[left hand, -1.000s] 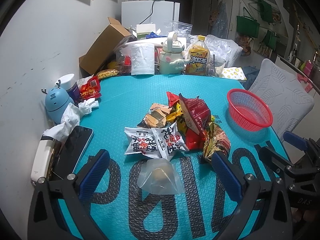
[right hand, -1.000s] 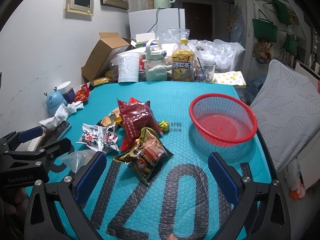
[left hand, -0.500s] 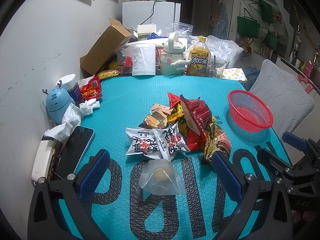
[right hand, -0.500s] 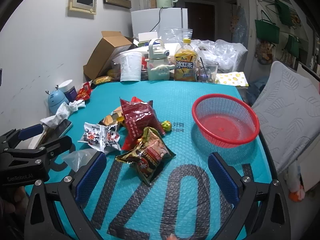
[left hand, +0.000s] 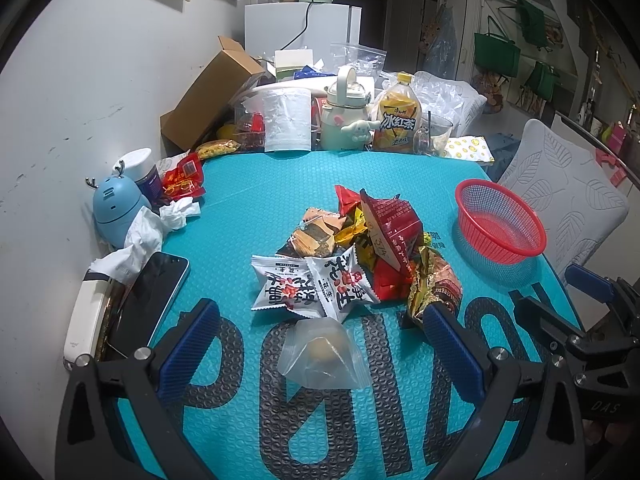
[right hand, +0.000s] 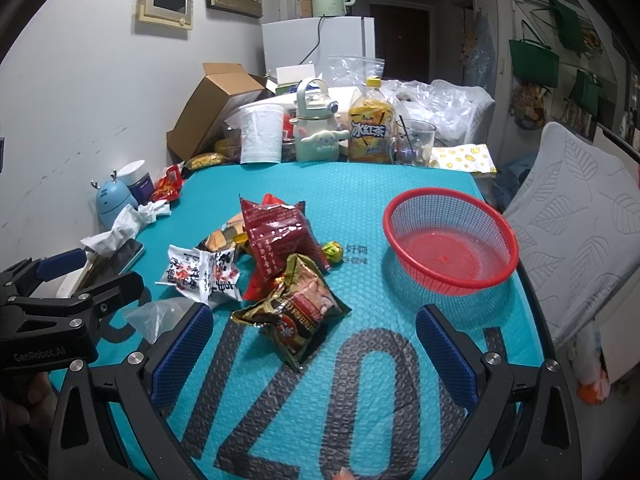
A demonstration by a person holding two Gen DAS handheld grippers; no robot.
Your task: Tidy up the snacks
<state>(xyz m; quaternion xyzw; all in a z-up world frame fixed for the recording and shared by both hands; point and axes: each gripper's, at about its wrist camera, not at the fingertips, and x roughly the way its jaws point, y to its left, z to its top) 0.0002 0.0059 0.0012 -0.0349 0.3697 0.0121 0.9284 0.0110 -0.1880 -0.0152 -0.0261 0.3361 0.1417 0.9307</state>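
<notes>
A pile of snack packets lies mid-table on the teal mat: two white peanut packets (left hand: 312, 284), a dark red bag (left hand: 394, 224), a gold-brown packet (right hand: 296, 312) and a clear bag with a bun (left hand: 320, 354). An empty red mesh basket (right hand: 448, 248) stands to the right, also in the left wrist view (left hand: 500, 224). My left gripper (left hand: 320, 344) is open, its jaws either side of the clear bag, just in front of the pile. My right gripper (right hand: 314, 348) is open and empty, close before the gold-brown packet.
A phone (left hand: 148, 304), crumpled tissues (left hand: 136, 240) and a blue gadget (left hand: 114, 208) lie along the left wall. A cardboard box (left hand: 212, 92), a plastic cup, a kettle-shaped bottle (left hand: 344, 120), an iced tea bottle (right hand: 368, 128) and a glass crowd the far edge. A grey chair (right hand: 580, 220) stands right.
Both grippers have crept slightly forward toward the pile. Nothing has been taken hold of or moved.
</notes>
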